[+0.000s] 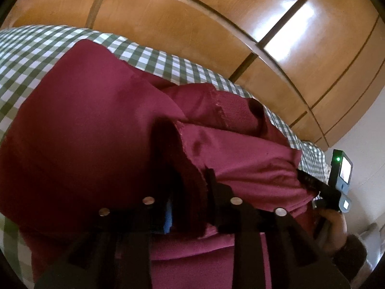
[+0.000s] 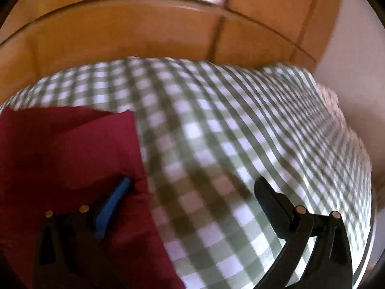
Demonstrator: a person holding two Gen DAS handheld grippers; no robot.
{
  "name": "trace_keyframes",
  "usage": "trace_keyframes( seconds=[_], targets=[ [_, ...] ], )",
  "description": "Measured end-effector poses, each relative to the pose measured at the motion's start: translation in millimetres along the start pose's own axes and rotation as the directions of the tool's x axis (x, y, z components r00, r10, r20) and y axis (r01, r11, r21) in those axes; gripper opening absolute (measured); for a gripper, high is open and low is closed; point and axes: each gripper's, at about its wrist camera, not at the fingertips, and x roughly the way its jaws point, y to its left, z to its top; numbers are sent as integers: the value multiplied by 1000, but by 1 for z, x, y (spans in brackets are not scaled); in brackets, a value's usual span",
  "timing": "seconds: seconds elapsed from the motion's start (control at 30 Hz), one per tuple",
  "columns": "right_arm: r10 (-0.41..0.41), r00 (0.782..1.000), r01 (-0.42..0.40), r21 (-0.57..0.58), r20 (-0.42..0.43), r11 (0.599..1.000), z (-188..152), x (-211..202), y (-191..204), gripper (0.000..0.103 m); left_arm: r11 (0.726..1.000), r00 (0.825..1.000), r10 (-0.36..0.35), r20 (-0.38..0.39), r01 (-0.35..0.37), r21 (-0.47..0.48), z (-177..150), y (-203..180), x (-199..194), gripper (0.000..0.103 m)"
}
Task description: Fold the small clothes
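Midway, I judge — the left gripper (image 1: 190, 192) pinches a bunched fold of the maroon garment (image 1: 84, 132), the right gripper (image 2: 192, 192) gapes empty — flattening remains.

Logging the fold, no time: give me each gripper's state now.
Left gripper: shut on the maroon knit garment, a bunched fold between its fingers.
Right gripper: open, holding nothing, over the green-and-white checked cloth.

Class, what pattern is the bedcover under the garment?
Green-and-white check bedcover, clearest in the right wrist view.
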Motion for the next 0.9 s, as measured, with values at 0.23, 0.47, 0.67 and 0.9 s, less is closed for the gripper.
trace_keyframes(
  seconds=[0.23,0.47,0.67,0.9],
  targets=[
    [47,999,-47,30,-3,998,-3,3,-6,101,1000,1000,-6,3,6,-2,0,1,0,27],
    [-68,980,75,-32,189,997,-16,-52,-3,101,1000,1000,-2,8,2,-1,0,-1,-1,27],
    [-170,954,223,-205,245,953,-47,-69,29,101,997,998,63,11,-64,48,-2,-12,-2,27],
    [-133,973,168,-184,191,968,-45,-56,20,101,992,995,102,12,-103,71,-3,-14,0,27]
  ],
)
